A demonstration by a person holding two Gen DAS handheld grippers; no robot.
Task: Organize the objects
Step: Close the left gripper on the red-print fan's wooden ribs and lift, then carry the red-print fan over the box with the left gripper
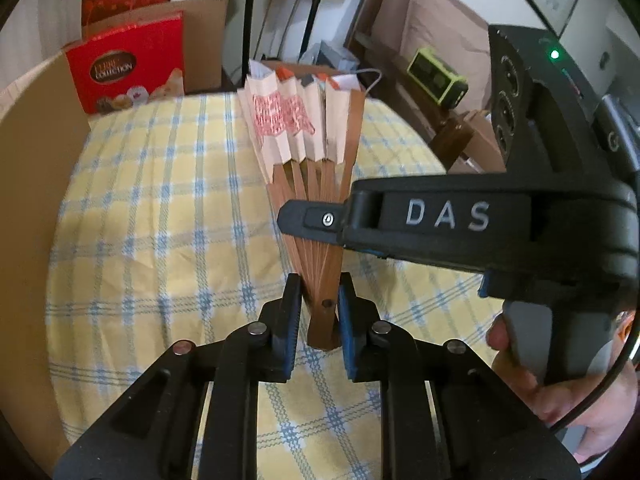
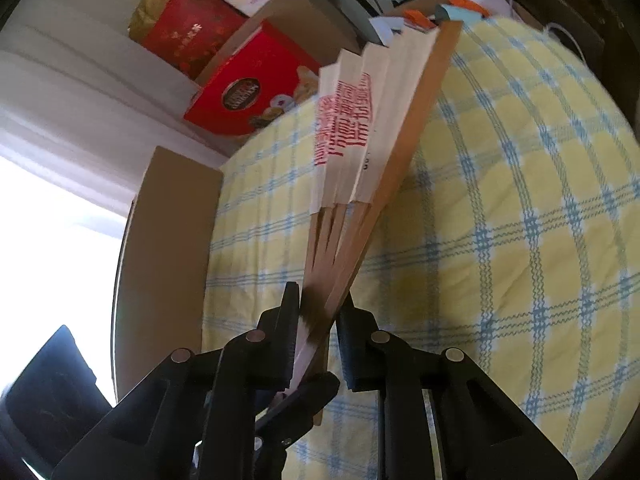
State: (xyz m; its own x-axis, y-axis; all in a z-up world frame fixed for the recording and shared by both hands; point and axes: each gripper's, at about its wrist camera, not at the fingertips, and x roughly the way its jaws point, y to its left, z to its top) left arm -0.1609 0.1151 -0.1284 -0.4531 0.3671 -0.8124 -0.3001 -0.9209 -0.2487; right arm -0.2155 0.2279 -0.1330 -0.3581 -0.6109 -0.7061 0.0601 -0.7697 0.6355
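Note:
A half-folded paper fan (image 1: 288, 120) with red printed characters and brown wooden ribs stands tilted over the checked cloth. My left gripper (image 1: 319, 320) is shut on the fan's pivot end, with a blue pad pressing each side. My right gripper (image 1: 308, 220) comes in from the right, and its black finger lies across the ribs just above. In the right wrist view the fan (image 2: 360, 120) runs up and away from my right gripper (image 2: 318, 340), which is shut on the bundled ribs. A finger of the left gripper (image 2: 304, 396) shows below it.
A yellow and blue checked cloth (image 1: 160, 220) covers the table. A red gift box (image 1: 128, 68) and a cardboard box (image 1: 36, 160) stand at the far left. A green device (image 1: 438, 80) sits at the back right. A person's hand (image 1: 560, 380) grips the right handle.

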